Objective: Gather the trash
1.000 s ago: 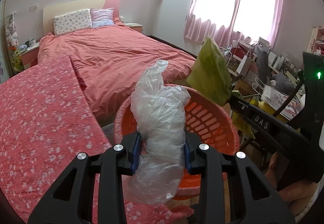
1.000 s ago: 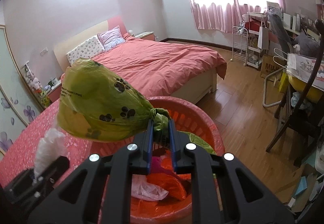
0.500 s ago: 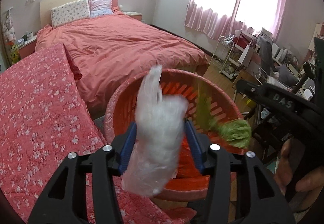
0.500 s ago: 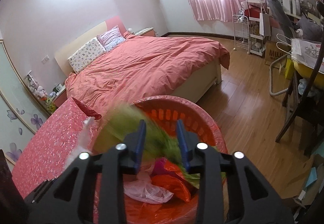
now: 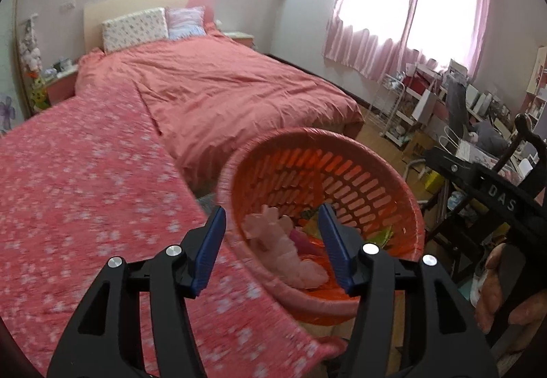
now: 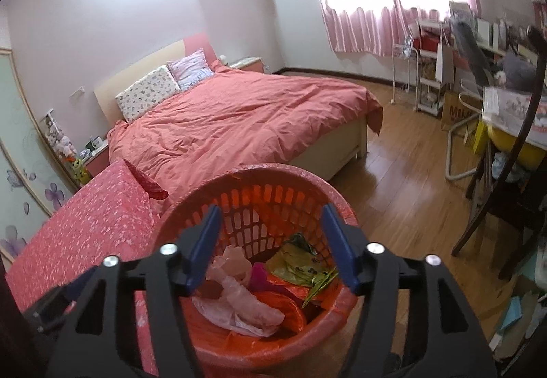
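Trash lies in the orange slotted basket (image 6: pixel 259 207): a crumpled clear plastic bag (image 6: pixel 239 302) on the left side, a green paw-print bag (image 6: pixel 297 265) toward the right, both resting on other orange and pink scraps near the bottom. Basket stands on the wooden floor (image 6: pixel 403 200), just beside a surface draped in a red flowered cloth (image 5: pixel 85 190), with the bed (image 6: pixel 239 118) under a coral cover behind it. Left gripper (image 5: pixel 273 234) hangs over the basket's near rim, jaws spread wide, nothing between the blue pads; the clear bag (image 5: pixel 287 251) shows below in the gap, blurred. Right gripper (image 6: pixel 270 241) is above the basket mouth, jaws likewise wide apart and empty, the green bag lying loose beneath. In the left wrist view the right gripper's black body and the holding hand (image 5: pixel 502 289) sit at the right edge.
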Demonstrator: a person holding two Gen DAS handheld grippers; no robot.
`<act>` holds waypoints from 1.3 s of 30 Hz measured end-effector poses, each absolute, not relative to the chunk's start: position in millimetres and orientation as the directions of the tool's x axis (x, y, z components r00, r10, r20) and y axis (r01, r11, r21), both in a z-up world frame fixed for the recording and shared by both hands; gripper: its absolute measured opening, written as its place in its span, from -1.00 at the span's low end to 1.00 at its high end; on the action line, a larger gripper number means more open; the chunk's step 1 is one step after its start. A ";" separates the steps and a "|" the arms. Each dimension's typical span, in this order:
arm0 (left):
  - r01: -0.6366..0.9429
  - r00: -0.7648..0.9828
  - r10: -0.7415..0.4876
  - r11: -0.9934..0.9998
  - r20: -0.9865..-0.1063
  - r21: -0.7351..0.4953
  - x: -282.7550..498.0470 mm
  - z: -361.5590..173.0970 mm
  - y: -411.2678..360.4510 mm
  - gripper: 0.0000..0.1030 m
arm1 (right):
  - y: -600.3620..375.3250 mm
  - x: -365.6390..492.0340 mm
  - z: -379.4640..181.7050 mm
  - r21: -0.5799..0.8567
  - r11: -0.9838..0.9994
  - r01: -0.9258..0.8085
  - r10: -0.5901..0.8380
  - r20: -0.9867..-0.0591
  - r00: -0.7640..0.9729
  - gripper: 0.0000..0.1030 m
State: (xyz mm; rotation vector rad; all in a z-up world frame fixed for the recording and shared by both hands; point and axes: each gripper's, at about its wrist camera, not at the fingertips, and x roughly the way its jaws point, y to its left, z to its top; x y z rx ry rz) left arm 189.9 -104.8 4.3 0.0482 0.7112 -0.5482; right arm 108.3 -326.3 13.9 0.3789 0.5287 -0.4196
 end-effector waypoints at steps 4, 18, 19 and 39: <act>0.454 0.682 -0.430 0.883 -0.592 -0.119 174.7 18.2 -80.8 0.19 | -304.2 89.4 26.5 0.213 0.870 0.444 -0.290 -0.507 0.811 0.56; 0.250 0.868 -0.234 0.968 -0.437 -0.022 85.3 34.9 -12.2 0.84 | -200.9 -4.6 40.1 0.044 0.925 0.377 -0.339 -0.352 0.872 0.92; 0.238 0.877 -0.221 0.971 -0.427 -0.015 79.9 34.9 -9.7 0.88 | -196.5 -9.2 40.2 0.034 0.926 0.377 -0.342 -0.351 0.872 0.92; 0.017 0.905 -0.036 0.999 -0.424 -0.049 21.2 13.7 29.5 0.96 | -160.3 -51.4 16.6 0.001 0.925 0.380 -0.343 -0.431 0.835 0.91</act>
